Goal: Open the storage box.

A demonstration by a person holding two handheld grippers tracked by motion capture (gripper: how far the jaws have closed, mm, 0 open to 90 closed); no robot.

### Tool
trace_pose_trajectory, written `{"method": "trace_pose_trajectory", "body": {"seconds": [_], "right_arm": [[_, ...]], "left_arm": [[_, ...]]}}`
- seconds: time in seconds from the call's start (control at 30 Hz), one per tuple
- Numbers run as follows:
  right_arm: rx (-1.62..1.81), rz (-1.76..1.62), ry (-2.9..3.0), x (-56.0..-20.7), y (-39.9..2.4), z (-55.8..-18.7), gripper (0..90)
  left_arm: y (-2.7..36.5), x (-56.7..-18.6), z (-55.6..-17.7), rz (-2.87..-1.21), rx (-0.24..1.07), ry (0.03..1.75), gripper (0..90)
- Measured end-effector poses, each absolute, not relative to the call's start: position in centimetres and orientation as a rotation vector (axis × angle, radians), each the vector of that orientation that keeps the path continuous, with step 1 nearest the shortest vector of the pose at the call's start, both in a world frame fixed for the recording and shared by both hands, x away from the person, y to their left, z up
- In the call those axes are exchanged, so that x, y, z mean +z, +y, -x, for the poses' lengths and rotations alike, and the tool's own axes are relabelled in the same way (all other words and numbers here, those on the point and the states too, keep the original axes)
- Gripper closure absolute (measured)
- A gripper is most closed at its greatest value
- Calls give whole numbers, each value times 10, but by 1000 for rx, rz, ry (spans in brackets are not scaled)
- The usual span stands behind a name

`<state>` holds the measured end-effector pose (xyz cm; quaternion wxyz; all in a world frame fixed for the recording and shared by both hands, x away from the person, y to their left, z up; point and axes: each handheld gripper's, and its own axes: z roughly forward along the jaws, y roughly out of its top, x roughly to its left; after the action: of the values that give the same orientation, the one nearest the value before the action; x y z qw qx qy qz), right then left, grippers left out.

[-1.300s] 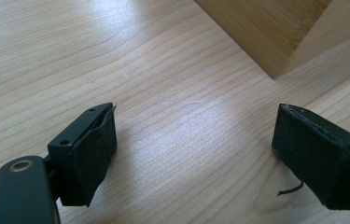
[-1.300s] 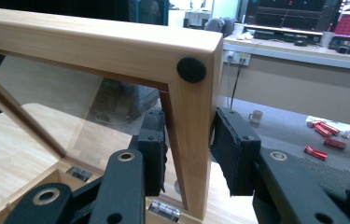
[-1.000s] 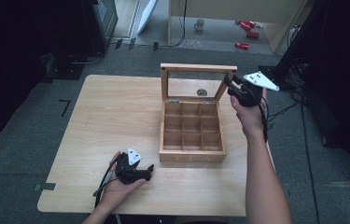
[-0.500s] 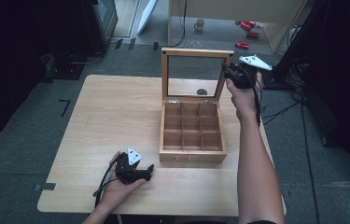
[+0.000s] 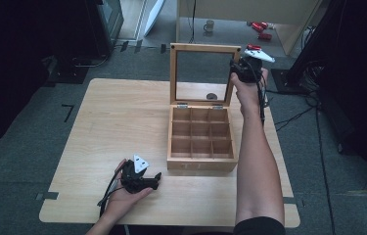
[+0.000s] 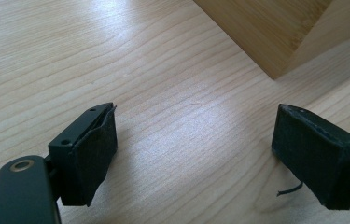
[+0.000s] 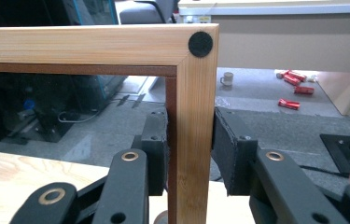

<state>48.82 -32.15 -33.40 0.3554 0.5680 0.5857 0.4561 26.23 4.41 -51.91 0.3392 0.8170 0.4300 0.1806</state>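
The right tool (image 5: 235,68) clamps the right side of the upright lid (image 5: 201,48), above the wooden box (image 5: 200,164). The left tool (image 5: 154,180) rests wide on the surface (image 5: 117,117), near-left of that box.

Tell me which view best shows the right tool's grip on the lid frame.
The right gripper view: the right tool clamps the upright wooden glass-paned lid frame near its corner. The high view shows that grip small and far off at the lid's right edge. The left gripper view shows a box corner.

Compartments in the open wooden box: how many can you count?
9, all empty, in a three-by-three grid inside the wooden box: three along the hinged back, three across the middle, three along the front wall nearest the person. None looks hidden.
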Motion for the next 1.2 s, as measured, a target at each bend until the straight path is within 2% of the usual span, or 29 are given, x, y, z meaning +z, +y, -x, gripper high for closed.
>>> {"method": "trace_pose_trajectory", "body": {"seconds": [0.33, 0.4, 0.6, 0.97, 1.2], "right_arm": [[1178, -1466, 1508, -338, -321, -497, 673], [1175, -1487, 1499, -339, -322, -497, 621], [1164, -1484, 1549, -350, -321, -491, 625], [1184, -1511, 1595, -387, -330, -464, 602], [1182, -1556, 1587, -407, -344, -438, 549]], "left_arm": [[44, -519, -262, -2127, 471, 1120, 147], [44, -519, -262, -2128, 471, 1120, 147], [44, -519, -262, -2130, 472, 1117, 147], [44, -519, -262, -2134, 471, 1117, 147], [44, -519, -262, -2134, 473, 1117, 147]]}}
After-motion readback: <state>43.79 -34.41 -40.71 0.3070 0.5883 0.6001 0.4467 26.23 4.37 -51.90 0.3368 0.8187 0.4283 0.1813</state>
